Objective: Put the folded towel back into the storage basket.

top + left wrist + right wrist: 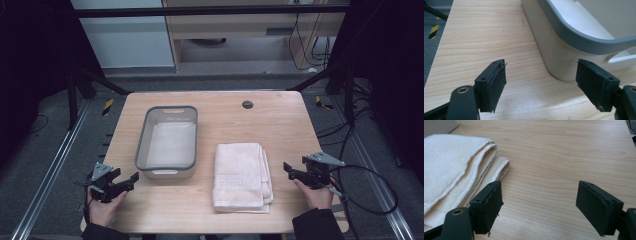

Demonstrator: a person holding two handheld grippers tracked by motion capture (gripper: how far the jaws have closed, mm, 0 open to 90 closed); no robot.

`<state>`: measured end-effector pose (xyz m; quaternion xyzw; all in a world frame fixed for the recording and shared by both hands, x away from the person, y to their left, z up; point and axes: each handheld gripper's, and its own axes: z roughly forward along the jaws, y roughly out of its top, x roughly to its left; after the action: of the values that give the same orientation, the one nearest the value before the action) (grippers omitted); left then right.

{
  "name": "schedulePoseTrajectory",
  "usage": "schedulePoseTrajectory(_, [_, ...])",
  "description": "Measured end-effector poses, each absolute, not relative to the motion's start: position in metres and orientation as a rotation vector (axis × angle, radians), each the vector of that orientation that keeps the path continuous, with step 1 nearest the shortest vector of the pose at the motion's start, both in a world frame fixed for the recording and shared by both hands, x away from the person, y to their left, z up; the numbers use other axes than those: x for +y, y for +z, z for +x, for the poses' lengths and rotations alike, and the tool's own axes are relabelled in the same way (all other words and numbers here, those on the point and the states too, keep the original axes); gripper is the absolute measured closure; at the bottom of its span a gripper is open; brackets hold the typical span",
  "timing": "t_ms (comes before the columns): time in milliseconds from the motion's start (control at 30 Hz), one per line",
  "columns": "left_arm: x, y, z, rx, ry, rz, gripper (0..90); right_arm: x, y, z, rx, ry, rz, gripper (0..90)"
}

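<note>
A folded cream towel (242, 176) lies on the wooden table, right of centre near the front edge; its layered right edge (456, 170) fills the left of the right gripper view. A white bin with a grey rim (141, 135) stands left of the towel, and its near corner (564, 57) rises ahead of the left gripper. My left gripper (131, 178) (541, 85) hovers open by the bin's front left corner, holding nothing. My right gripper (290, 169) (539, 207) is open just right of the towel, over bare wood.
A dark round grommet (247, 104) sits in the table top at the back. Black cables (370, 195) trail off the right gripper past the table's right edge. Metal frame rails (55, 160) run along both sides on the grey floor.
</note>
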<state>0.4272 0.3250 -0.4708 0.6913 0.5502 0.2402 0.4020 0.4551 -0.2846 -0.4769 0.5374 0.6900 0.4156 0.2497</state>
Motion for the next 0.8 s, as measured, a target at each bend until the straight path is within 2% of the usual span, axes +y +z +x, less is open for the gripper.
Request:
schedulePoseTrajectory(400, [0.324,-0.457,0.420,1.330,0.649,1.704,27.4,-0.276,-0.469,0.454,1.910,1.133,1.411,25.0])
schedulePoseTrajectory(800, [0.322,-0.445,0.417,1.321,0.625,1.652,30.6,-0.273,-0.457,0.453,1.896,1.176,1.392,28.8])
